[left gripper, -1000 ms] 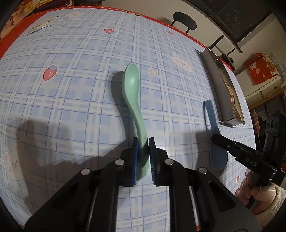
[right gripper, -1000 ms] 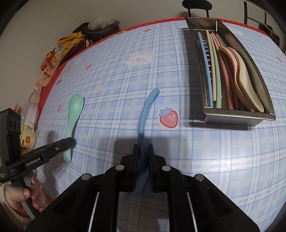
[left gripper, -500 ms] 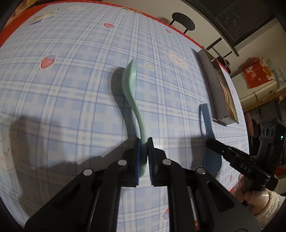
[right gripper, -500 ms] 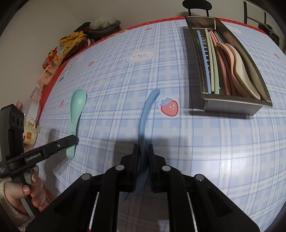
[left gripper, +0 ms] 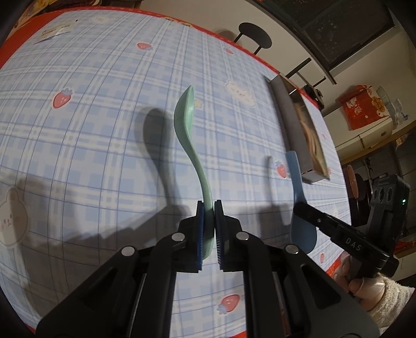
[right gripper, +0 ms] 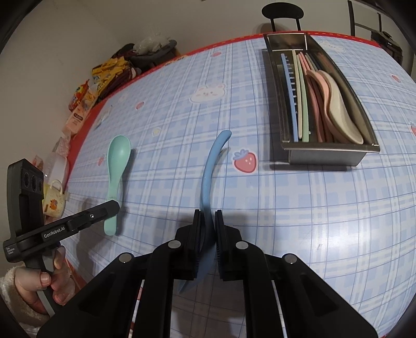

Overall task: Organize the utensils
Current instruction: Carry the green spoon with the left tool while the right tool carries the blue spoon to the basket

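Observation:
My left gripper point(left gripper: 208, 205) is shut on the handle of a green spoon point(left gripper: 186, 122) and holds it above the tablecloth, bowl pointing away. The green spoon also shows in the right wrist view point(right gripper: 117, 166). My right gripper point(right gripper: 208, 215) is shut on a blue spoon point(right gripper: 210, 166), gripped near its bowl with the handle pointing away, lifted off the cloth. The blue spoon also shows in the left wrist view point(left gripper: 299, 192). A steel tray point(right gripper: 325, 156) at the far right holds several pastel utensils.
The table has a blue plaid cloth point(right gripper: 286, 234) with strawberry and bear prints and a red border. Snack packets point(right gripper: 104, 78) and small containers crowd the far left edge. A black chair point(right gripper: 282, 13) stands behind the tray.
Both grippers have lifted their spoons off the cloth. The green spoon's shadow now lies apart from it, and the tray looks a little farther from the right gripper.

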A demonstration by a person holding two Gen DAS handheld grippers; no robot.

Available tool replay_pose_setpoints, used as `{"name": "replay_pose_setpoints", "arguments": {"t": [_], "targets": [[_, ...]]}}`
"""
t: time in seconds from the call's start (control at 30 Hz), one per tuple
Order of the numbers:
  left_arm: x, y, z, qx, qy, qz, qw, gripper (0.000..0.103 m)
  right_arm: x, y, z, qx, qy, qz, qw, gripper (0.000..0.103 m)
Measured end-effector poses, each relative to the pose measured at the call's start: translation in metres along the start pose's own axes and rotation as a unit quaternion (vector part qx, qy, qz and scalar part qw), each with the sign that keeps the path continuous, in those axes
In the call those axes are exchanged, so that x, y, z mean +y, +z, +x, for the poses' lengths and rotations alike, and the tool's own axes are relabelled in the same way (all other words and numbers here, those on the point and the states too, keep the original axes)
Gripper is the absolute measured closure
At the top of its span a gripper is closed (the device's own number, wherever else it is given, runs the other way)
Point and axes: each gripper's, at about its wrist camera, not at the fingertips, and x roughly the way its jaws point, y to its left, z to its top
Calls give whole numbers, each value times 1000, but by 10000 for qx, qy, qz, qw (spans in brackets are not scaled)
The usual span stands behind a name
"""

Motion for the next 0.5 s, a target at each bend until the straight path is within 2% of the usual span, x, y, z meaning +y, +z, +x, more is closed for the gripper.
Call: {"name": "replay_pose_setpoints", "arguments": {"t": [0.27, 0.5], "targets": [[-26, 12, -3, -11, -306, 160, 9994, 91, -4, 9, -18, -270, 21, 49, 9996, 92], [-60, 28, 10, 99, -520, 486, 9974, 91, -28, 25, -37, -510, -151, 63, 9986, 92]]}}
